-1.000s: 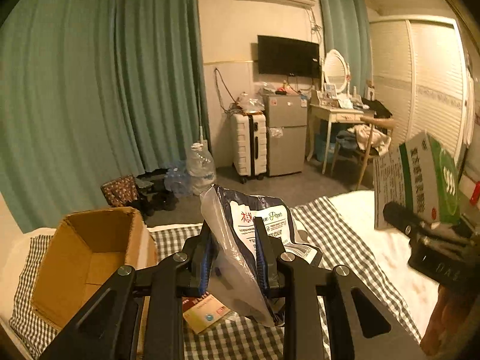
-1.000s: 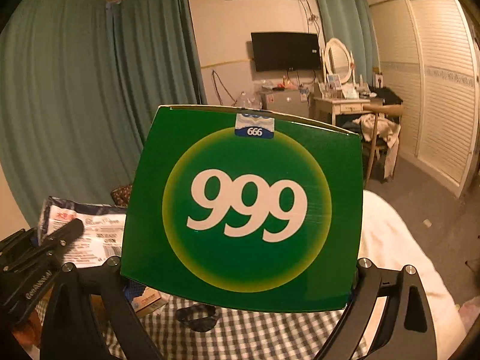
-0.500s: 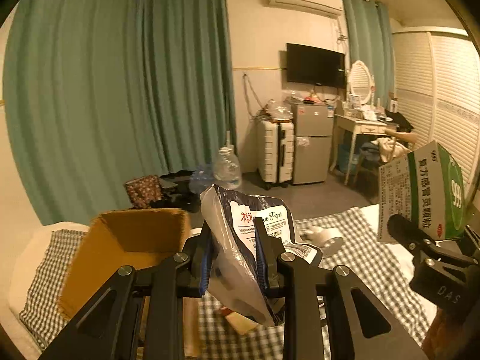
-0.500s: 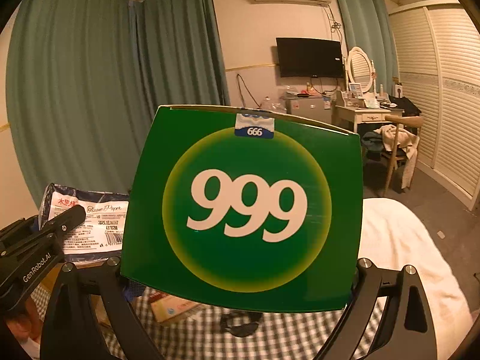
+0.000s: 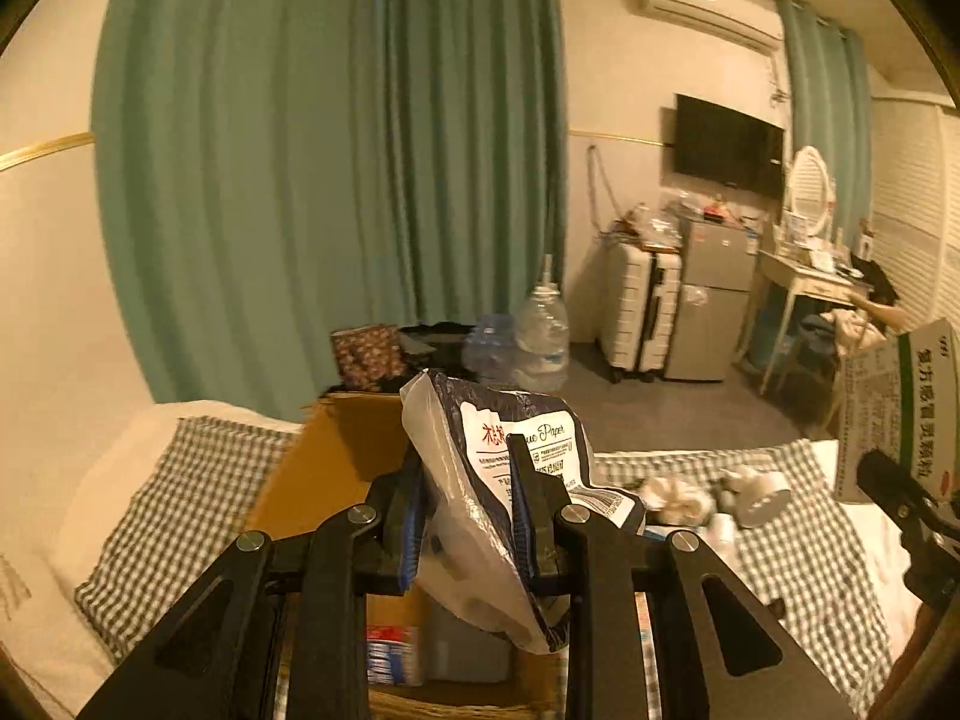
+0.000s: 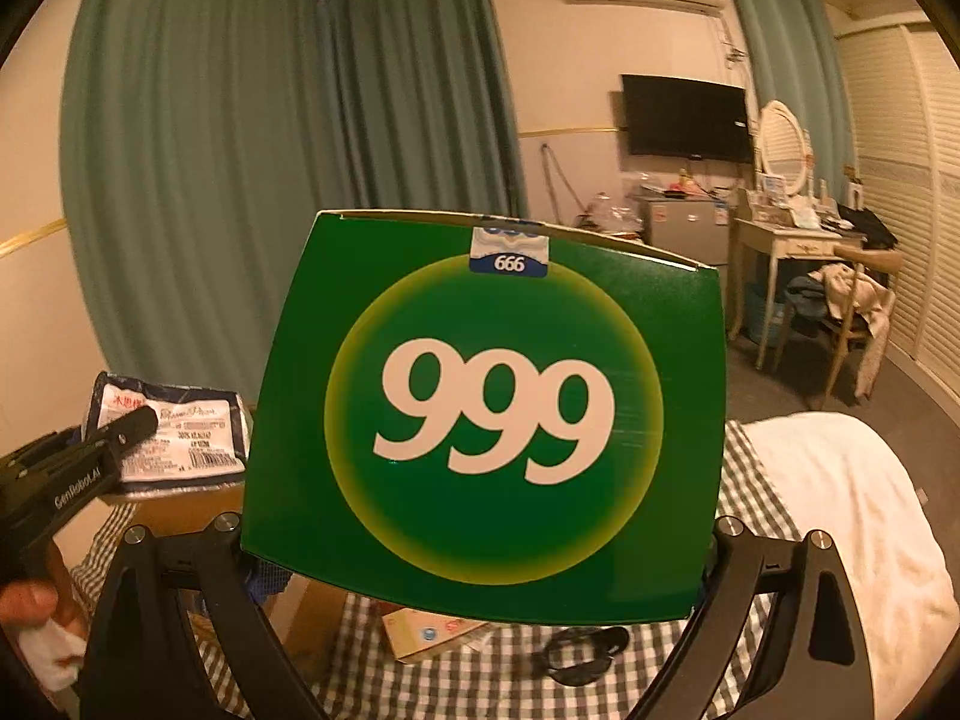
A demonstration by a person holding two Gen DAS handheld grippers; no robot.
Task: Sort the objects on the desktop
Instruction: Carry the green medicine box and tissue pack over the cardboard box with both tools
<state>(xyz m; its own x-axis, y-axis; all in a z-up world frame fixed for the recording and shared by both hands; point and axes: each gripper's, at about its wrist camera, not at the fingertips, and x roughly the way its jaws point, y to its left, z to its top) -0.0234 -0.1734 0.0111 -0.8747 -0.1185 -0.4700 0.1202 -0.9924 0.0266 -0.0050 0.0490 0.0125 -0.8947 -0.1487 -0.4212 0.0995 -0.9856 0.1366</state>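
My left gripper (image 5: 471, 480) is shut on a plastic-wrapped tissue paper pack (image 5: 480, 516) and holds it over the open cardboard box (image 5: 336, 468). The pack also shows at the left of the right wrist view (image 6: 174, 432). My right gripper (image 6: 480, 564) is shut on a large green "999" medicine box (image 6: 492, 432), held upright above the checked cloth; the box fills most of that view and shows at the right edge of the left wrist view (image 5: 894, 414).
The checked cloth (image 5: 792, 540) carries a white tape roll (image 5: 762, 495), crumpled tissue (image 5: 678, 492), a small carton (image 6: 432, 630) and a black cable (image 6: 582, 648). Small cartons (image 5: 390, 654) lie inside the cardboard box. A white blanket (image 6: 840, 510) lies at the right.
My left gripper has carried the tissue pack leftward until it hangs over the cardboard box. My right gripper with the green box has also shifted left.
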